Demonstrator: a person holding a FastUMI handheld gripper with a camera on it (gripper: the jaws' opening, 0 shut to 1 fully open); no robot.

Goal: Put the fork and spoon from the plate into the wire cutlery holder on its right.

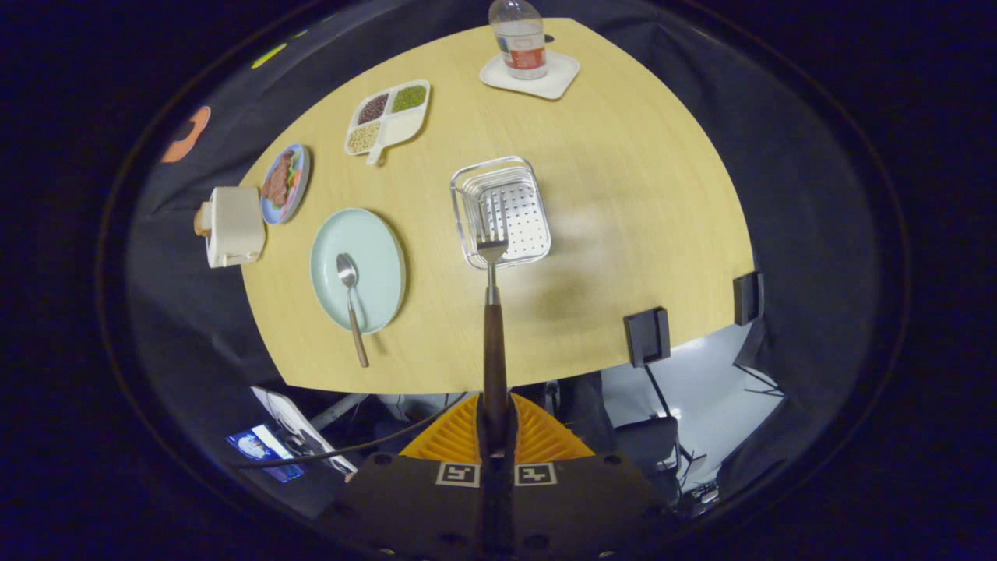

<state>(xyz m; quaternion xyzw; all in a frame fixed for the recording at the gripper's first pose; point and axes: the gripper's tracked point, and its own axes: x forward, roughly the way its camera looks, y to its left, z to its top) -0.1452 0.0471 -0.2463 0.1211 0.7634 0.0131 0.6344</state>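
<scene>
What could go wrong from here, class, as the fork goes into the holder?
1. The gripper is shut on the fork at its handle end only, so the fork could swing or slip.
2. The tines sit over the holder's near rim and could catch on it.
3. The spoon overhangs the plate, awkward to grasp later.

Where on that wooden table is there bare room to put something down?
Bare wood spreads right of the wire cutlery holder and behind it toward the bottle's white coaster. The left side is crowded: pale green plate, toaster, food dishes.
</scene>
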